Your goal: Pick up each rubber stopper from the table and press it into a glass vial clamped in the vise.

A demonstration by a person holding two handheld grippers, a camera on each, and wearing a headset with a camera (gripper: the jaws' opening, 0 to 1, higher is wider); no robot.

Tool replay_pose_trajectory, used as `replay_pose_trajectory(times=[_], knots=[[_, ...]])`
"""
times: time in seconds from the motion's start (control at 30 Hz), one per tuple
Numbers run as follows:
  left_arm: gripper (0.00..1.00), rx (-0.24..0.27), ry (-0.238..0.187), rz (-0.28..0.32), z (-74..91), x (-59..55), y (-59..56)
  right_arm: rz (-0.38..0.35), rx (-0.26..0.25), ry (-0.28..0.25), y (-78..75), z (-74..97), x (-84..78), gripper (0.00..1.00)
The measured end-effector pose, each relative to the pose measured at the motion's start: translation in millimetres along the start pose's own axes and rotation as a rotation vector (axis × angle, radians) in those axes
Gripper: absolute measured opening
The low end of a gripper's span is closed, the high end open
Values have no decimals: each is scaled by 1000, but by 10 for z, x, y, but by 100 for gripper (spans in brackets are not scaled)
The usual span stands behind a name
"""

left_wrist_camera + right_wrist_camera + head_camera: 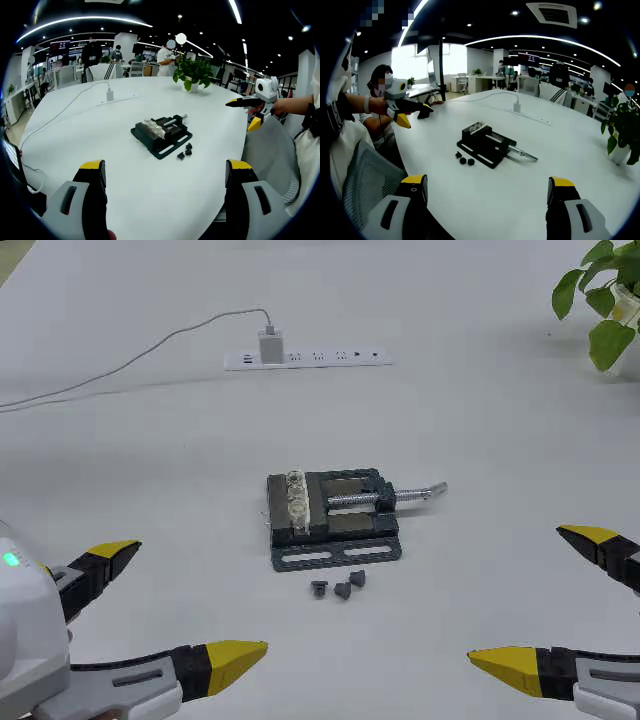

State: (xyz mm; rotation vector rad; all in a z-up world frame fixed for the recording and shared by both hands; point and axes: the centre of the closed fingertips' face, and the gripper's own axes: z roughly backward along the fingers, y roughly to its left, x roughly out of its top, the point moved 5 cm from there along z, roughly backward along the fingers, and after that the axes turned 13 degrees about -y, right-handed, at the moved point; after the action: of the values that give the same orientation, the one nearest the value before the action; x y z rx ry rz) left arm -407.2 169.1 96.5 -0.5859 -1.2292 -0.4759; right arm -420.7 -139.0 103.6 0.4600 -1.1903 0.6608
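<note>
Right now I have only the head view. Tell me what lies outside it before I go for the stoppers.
Observer: A grey mesh chair stands at the near rim of the table.
Operator: Give me the far side.
Observer: People stand beyond the table, past the plant.
Operator: Now the right gripper.
Observer: A hand holds the right gripper at the table's rim, near that chair.
</note>
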Motion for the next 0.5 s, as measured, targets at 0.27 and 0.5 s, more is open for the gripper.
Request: replay_pose_trajectory(times=[0.27, 0.5], knots=[[99, 0, 2, 0, 3, -4, -10, 1, -2, 1, -13, 19, -11, 99], [99, -11, 12, -15, -15, -3, -3, 3, -6, -1, -57, 30, -11, 99]])
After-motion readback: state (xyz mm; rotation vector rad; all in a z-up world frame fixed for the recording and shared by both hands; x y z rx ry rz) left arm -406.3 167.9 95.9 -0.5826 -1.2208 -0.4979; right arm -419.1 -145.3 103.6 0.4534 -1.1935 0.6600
